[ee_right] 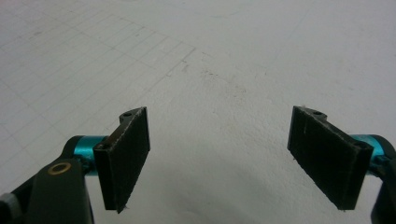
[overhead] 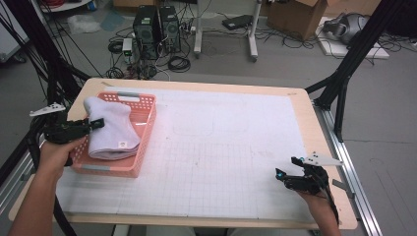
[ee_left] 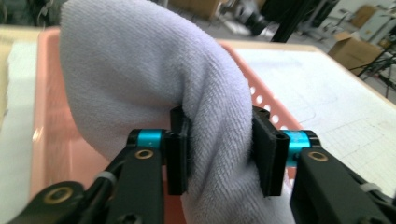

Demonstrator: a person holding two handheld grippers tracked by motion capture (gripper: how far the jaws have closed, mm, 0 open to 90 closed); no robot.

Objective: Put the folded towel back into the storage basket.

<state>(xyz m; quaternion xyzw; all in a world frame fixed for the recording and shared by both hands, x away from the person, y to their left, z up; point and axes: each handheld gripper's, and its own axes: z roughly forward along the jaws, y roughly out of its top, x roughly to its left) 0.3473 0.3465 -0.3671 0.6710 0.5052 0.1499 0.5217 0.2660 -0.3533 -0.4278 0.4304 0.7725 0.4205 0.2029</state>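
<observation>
While the left gripper [ee_left: 220, 154] pinches a soft, light towel [overhead: 110, 130] over the pink basket [overhead: 143, 140] at left, the right gripper [overhead: 290, 170], jaws spread, hovers lower right. Folded cloth grips easily anywhere.

One pink slotted plastic basket [overhead: 145, 129]; one folded pale lilac terry-cloth towel [overhead: 110, 129]; one white gridded mat covering the wooden surface [overhead: 226, 157]; two black hand-held grippers, left [overhead: 96, 123] and right [overhead: 286, 169]; two black computer towers [overhead: 157, 30] on the floor; one brown cardboard box [overhead: 295, 14].
</observation>
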